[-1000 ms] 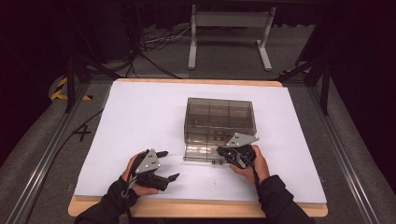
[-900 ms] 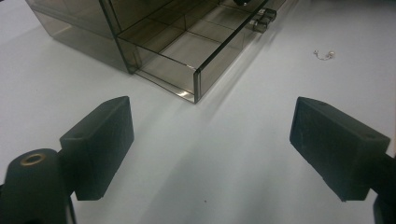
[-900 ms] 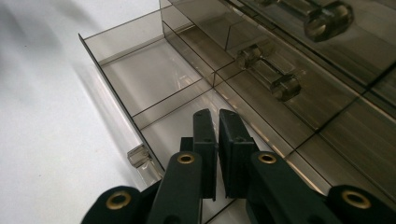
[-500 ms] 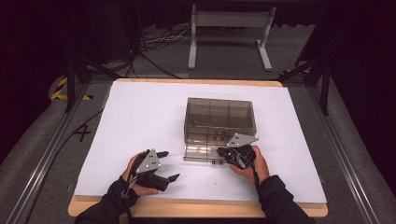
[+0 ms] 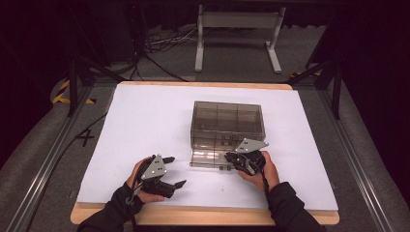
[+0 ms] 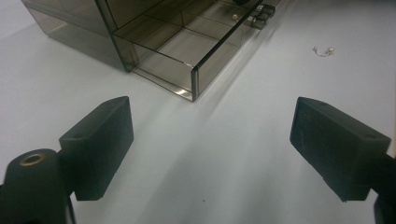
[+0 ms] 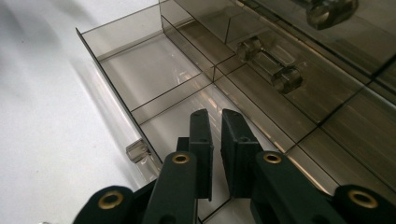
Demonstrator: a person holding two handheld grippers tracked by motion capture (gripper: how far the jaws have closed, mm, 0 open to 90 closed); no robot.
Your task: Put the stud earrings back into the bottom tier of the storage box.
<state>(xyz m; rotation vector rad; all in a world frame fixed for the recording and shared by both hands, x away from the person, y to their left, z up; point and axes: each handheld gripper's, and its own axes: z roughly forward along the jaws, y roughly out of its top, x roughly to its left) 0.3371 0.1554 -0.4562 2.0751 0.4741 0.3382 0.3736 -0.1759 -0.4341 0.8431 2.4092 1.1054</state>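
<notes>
A smoky clear drawer box (image 5: 227, 121) stands mid-table with its bottom drawer (image 5: 205, 159) pulled out toward me. My right gripper (image 5: 230, 160) hovers over the drawer's right end. In the right gripper view its jaws (image 7: 215, 120) are nearly together above a divided compartment (image 7: 140, 70), and nothing shows between them. My left gripper (image 5: 173, 171) rests on the table left of the drawer, jaws wide apart. In the left gripper view (image 6: 210, 126) it faces the drawer's corner (image 6: 193, 81). A small pearl earring (image 6: 323, 50) lies on the white surface beyond.
The white sheet (image 5: 145, 116) covers a wooden table (image 5: 203, 216). Clear knobs (image 7: 268, 63) stick out from the upper drawer fronts, and a small clear handle (image 7: 137, 151) sits on the open drawer's front. Metal rails (image 5: 43, 164) flank the table.
</notes>
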